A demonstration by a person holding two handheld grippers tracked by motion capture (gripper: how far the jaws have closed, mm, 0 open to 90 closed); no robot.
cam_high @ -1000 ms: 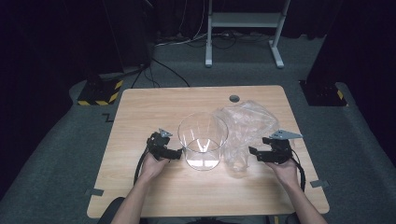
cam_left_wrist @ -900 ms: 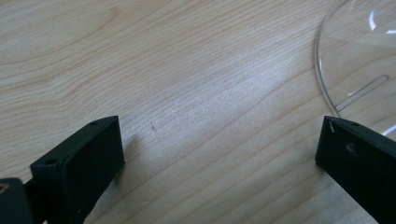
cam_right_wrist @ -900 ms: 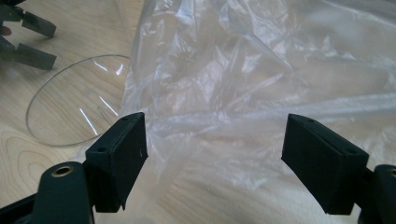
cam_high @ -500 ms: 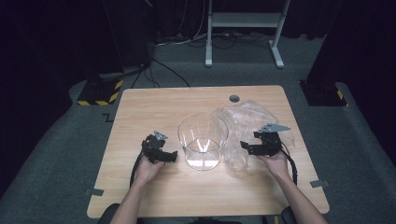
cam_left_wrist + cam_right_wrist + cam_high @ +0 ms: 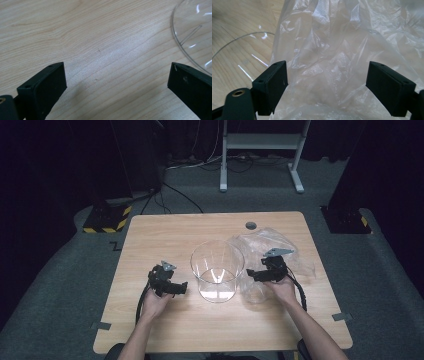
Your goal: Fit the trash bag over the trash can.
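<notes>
Right gripper point(image 5: 252, 275) fingers just opening wide, nothing pinched, crumpled clear plastic bag point(image 5: 342, 50) dead ahead beside the clear round plastic tub point(image 5: 217, 270) on the wooden bench point(image 5: 165, 235). Left gripper point(image 5: 181, 287) agape, empty, farther off.

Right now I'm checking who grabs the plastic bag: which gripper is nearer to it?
Right. The right gripper hangs open over the clear plastic bag, jaws either side of its crumpled film. The left gripper is beyond the clear cylindrical container, over bare table.
</notes>
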